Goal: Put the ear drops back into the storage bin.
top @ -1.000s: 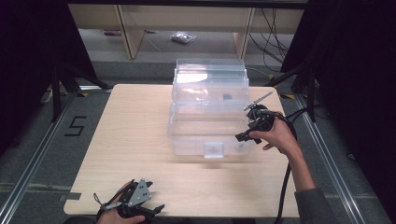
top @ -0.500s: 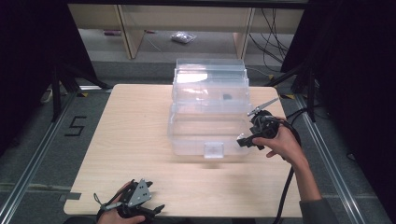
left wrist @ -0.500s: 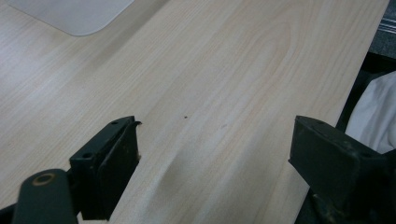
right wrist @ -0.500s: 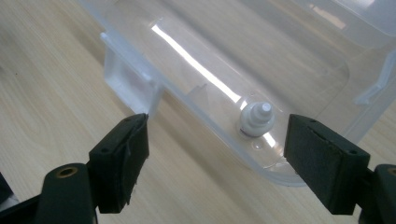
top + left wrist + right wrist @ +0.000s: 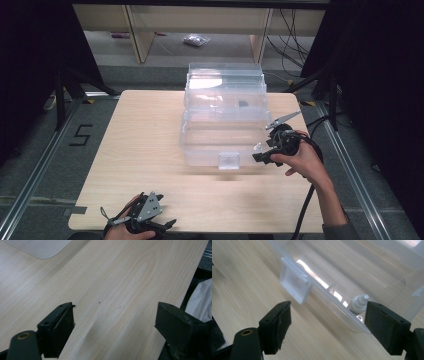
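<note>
A clear plastic box (image 5: 223,131) stands in the middle of the wooden table (image 5: 140,145) with its lid tilted up at the back. My right gripper (image 5: 261,157) hovers at the box's front right corner, jaws open and empty. In the right gripper view the right gripper (image 5: 327,320) faces the box's front wall, with the latch tab (image 5: 295,288) ahead on the left and a small white nozzle-like piece (image 5: 359,302) inside the corner. My left gripper (image 5: 167,223) rests open at the table's front edge; in its own view the left gripper (image 5: 115,322) has bare wood between its jaws.
A small dark item (image 5: 243,104) lies inside the box near the back. Shelving and cables stand beyond the table's far edge. White cloth (image 5: 200,300) hangs past the table edge in the left gripper view. Metal rails run along both sides of the table.
My right hand has slid a little along the box's right side toward its front corner. The left hand has stayed where it was.
</note>
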Motion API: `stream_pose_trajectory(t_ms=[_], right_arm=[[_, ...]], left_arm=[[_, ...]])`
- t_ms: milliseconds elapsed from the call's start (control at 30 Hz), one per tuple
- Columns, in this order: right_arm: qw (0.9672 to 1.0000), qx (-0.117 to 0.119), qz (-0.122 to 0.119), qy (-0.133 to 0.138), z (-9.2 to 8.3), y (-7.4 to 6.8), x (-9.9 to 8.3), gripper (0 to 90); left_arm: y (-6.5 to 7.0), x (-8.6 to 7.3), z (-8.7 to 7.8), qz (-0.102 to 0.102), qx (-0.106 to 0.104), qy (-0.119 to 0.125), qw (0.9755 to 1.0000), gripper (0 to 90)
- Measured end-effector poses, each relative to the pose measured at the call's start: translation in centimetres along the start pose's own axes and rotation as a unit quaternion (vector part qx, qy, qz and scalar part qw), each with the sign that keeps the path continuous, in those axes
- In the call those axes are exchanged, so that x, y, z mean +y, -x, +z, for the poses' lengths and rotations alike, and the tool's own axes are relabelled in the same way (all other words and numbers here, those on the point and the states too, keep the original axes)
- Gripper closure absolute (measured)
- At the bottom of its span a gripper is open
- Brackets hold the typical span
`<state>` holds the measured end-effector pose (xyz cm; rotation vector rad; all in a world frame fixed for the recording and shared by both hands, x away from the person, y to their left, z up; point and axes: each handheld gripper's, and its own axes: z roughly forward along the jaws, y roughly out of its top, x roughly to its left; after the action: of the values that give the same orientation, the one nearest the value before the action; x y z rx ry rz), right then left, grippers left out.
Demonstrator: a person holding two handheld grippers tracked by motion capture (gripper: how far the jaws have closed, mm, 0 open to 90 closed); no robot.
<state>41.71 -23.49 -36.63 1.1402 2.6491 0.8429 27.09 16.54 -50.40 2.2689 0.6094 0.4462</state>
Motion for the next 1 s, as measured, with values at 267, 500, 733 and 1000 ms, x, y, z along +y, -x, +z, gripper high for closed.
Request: stream_pose_trajectory(t_ms=[267, 500, 733, 1000], right_arm=[[0.9998, 0.005, -0.006, 0.018, 0.1, -1.2, -0.8, 21.1], [0.9982, 0.017, -0.026, 0.051, 0.1, -3.0, -2.4, 20.5], [0.9975, 0.027, -0.037, 0.054, 1.0, -4.1, -3.1, 20.6], [0.9964, 0.025, -0.040, 0.070, 2.0, -5.0, -4.0, 21.0]], left_arm=[[0.0, 0.0, 0.0, 0.001, 0.000, -0.003, 1.0000, 15.1], [0.0, 0.0, 0.0, 0.001, 0.000, -0.003, 1.0000, 15.1], [0.0, 0.0, 0.0, 0.001, -0.001, -0.003, 1.0000, 15.1], [0.1, 0.0, -0.1, 0.000, -0.001, 0.001, 1.0000, 15.1]])
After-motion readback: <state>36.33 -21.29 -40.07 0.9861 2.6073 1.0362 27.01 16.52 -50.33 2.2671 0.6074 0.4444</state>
